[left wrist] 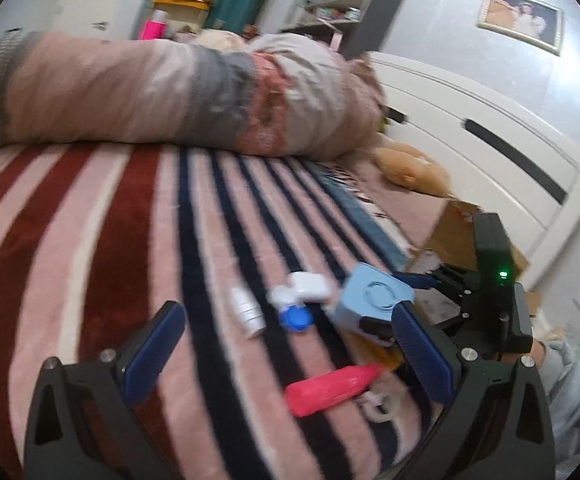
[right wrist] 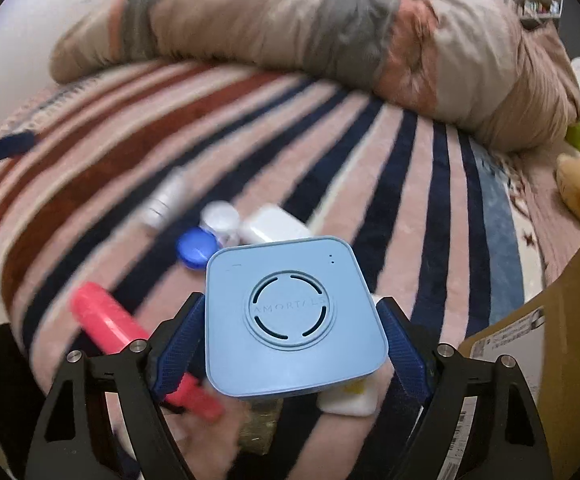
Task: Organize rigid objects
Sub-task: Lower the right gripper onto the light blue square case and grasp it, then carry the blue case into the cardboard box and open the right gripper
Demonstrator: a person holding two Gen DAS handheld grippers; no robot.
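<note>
My right gripper (right wrist: pixel 290 320) is shut on a light blue square box (right wrist: pixel 294 316) and holds it above the striped blanket; the box also shows in the left wrist view (left wrist: pixel 374 300). My left gripper (left wrist: pixel 285 328) is open and empty above the blanket. On the blanket lie a pink tube (left wrist: pixel 332 390) (right wrist: pixel 109 320), a silver cylinder (left wrist: pixel 245 312) (right wrist: pixel 165 200), a blue cap (left wrist: pixel 296 318) (right wrist: pixel 197 247) beside a white jar (right wrist: pixel 221 218), and a white case (left wrist: pixel 309 286) (right wrist: pixel 271 226).
A striped blanket (left wrist: pixel 89 240) covers the bed. A rolled duvet (left wrist: pixel 169 92) lies along the far side. An open cardboard box (right wrist: pixel 562 340) stands at the right bed edge. A plush toy (left wrist: pixel 410 168) lies near the white headboard (left wrist: pixel 490 140).
</note>
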